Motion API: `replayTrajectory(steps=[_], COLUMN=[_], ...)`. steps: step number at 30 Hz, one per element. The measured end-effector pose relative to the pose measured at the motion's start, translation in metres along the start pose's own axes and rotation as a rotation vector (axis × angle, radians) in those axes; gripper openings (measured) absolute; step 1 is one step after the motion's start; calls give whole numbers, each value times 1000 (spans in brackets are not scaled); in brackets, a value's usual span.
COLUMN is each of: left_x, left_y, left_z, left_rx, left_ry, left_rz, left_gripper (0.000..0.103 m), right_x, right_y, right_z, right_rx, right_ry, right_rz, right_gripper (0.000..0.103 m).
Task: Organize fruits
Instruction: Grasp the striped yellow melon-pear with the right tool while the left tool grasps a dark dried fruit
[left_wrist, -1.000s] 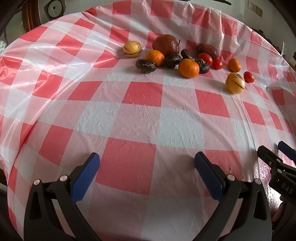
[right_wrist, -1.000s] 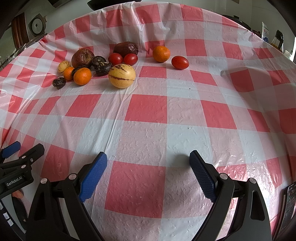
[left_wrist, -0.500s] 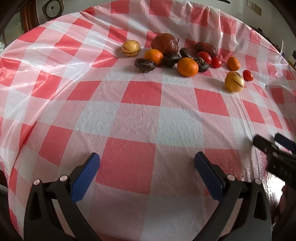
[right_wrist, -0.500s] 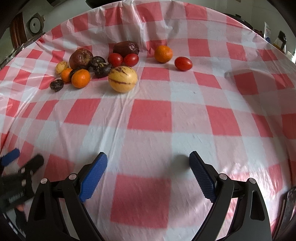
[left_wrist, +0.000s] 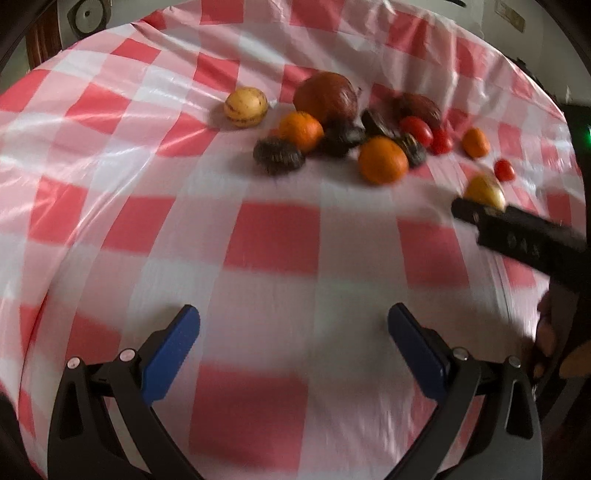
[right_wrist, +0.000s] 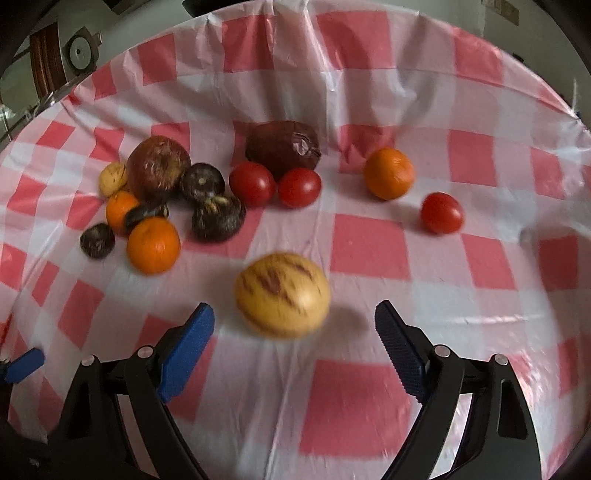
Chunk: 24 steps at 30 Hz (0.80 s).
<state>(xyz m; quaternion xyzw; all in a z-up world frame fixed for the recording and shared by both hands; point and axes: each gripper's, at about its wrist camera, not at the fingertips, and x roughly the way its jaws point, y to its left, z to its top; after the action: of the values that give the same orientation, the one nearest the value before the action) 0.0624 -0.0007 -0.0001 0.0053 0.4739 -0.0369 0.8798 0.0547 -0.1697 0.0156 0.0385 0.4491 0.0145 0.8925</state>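
Closing in on the striped yellow melon (right_wrist: 282, 294), the right gripper (right_wrist: 294, 321) has this fruit just ahead of its jaws, a little above the line between the two blue pads in the lower middle of the right wrist view. The melon sits centred between the pads, a touch nearer the left one, with clear gaps on both sides; its long axis runs roughly left to right across the frame, so it lies across the gap. The jaws are released with nothing gripped, and they have just been narrowing, with the melon not yet fully between them. By my reading a short push forward would bring the pads alongside its ends.

The left gripper (left_wrist: 293, 328) hangs parted and empty over bare checked surface (left_wrist: 277, 236) in the lower part of its own view, well apart from every fruit, so the right hand is plainly the nearer one. From that view the right tool shows as a dark bar at the right edge, its tip overlapping the melon.

Against the earlier frames, the melon has gone from small in the upper left-centre of the right view to large just above the pads, and the pads stand closer together. The cluster of oranges, tomatoes and dark fruits has spread toward mid-frame.
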Motion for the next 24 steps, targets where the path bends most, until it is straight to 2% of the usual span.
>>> replayTrajectory(steps=[2, 5, 6, 7, 9, 12, 15, 18, 19, 21, 24], left_x=[5, 14, 18, 24, 32, 43, 45, 39, 36, 30, 20], left_y=[4, 8, 9, 10, 8, 5, 9, 6, 3, 2, 12], left_z=[12, 34, 41, 50, 61, 73, 78, 74, 70, 66, 61], left_rx=[-19, -32, -34, -38, -33, -16, -25, 0, 17, 19, -40], left_ry=[-22, -67, -71, -68, -64, -46, -46, -73, -86, -94, -116], left_rz=[2, 38, 46, 50, 73, 105, 81, 74, 71, 72, 34], left_gripper=[102, 102, 102, 102, 101, 84, 72, 51, 40, 40, 39], right_x=[0, -3, -5, -5, -9, -10, -14, -11, -11, -7, -6], right_y=[-6, -12, -13, -14, -19, -31, -30, -29, -28, -27, -29], right_z=[3, 3, 3, 3, 3, 2, 0, 1, 1, 2, 3], right_rx=[23, 45, 43, 44, 65, 107, 98, 98, 95, 94, 94], right_ry=[-8, -24, -28, -30, -36, -41, -42, -41, -42, -43, -41], right_rz=[12, 50, 66, 66, 68, 96, 85, 82, 79, 76, 76], right_gripper=[73, 59, 49, 45, 45, 45, 45, 45, 45, 45, 45])
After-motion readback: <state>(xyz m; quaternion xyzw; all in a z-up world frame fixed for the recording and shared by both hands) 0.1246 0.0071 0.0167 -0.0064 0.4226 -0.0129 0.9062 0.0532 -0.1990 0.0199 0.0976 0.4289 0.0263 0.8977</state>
